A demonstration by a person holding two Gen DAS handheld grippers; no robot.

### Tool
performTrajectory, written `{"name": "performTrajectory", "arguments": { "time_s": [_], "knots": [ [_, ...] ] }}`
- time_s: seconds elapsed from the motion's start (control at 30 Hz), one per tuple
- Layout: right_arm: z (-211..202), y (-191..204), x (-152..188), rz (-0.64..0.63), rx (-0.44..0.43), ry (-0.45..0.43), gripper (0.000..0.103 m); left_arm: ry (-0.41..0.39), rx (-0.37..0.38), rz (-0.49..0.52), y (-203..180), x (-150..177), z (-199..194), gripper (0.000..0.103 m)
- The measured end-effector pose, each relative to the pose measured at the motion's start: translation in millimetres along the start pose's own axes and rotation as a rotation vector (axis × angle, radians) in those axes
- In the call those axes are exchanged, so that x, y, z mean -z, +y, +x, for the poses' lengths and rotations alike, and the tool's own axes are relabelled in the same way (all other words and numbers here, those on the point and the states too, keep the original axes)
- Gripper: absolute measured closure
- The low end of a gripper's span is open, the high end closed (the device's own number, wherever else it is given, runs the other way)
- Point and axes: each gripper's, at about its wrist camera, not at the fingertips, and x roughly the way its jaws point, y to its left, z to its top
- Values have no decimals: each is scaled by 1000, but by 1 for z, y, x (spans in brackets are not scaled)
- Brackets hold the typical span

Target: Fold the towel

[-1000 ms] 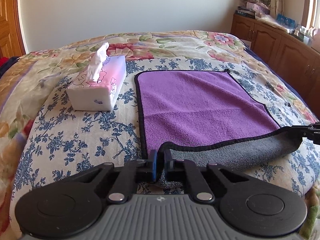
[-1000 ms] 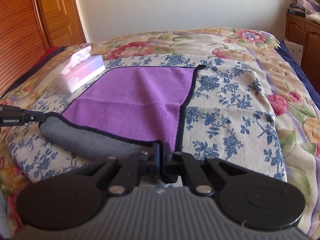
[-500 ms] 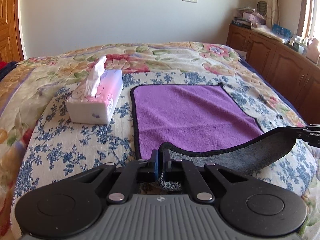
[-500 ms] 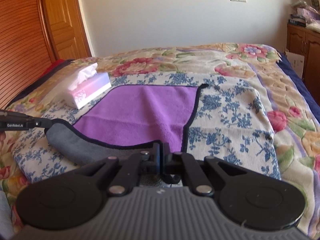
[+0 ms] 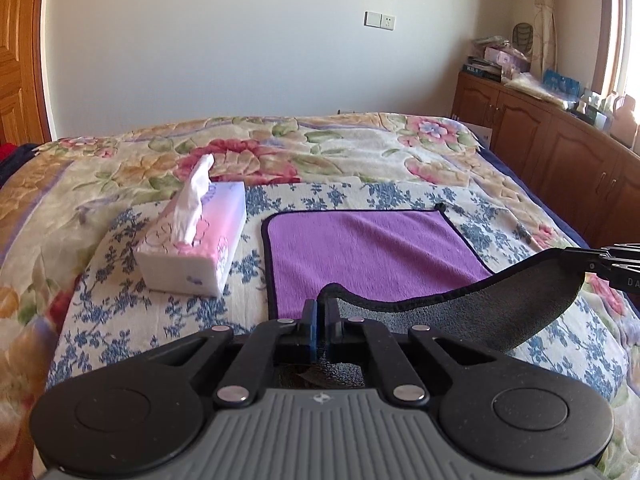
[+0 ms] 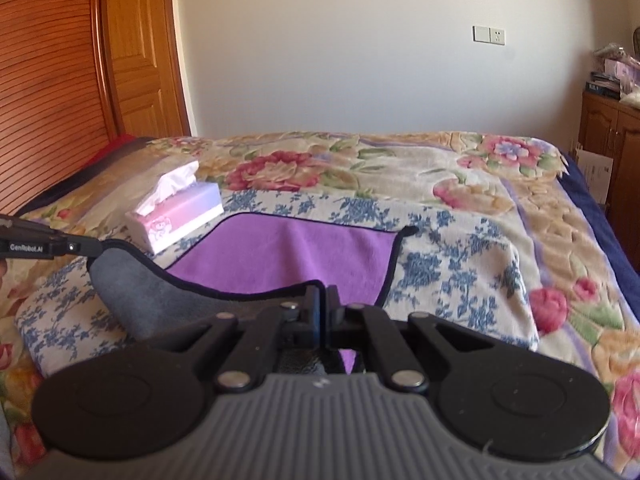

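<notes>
A purple towel (image 5: 372, 248) with a grey underside and black trim lies on the bed; it also shows in the right wrist view (image 6: 288, 256). Its near edge is lifted off the bed and curls over, grey side showing. My left gripper (image 5: 320, 312) is shut on the near left corner. My right gripper (image 6: 324, 300) is shut on the near right corner. The right gripper's tip shows at the right edge of the left wrist view (image 5: 600, 262), and the left gripper's tip shows at the left of the right wrist view (image 6: 60, 246). The far half lies flat.
A pink and white tissue box (image 5: 196, 240) stands on the bed left of the towel, also in the right wrist view (image 6: 176, 212). A floral quilt (image 5: 340, 152) covers the bed. Wooden cabinets (image 5: 560, 152) run along the right; a wooden door (image 6: 136, 60) is at left.
Both grippers have lifted the towel's near edge higher and carried it forward over the flat part. Less purple surface shows now.
</notes>
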Motion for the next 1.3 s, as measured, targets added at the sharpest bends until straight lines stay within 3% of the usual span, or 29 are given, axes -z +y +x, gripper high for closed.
{"name": "performTrajectory", "arguments": {
  "time_s": [0.6, 1.3],
  "knots": [
    [40, -18, -36, -89, 18, -36, 100, -9, -16, 10, 18, -58, 40, 99],
    [108, -31, -57, -191, 73, -15, 100, 32, -54, 16, 34, -91, 117, 99]
  ]
}}
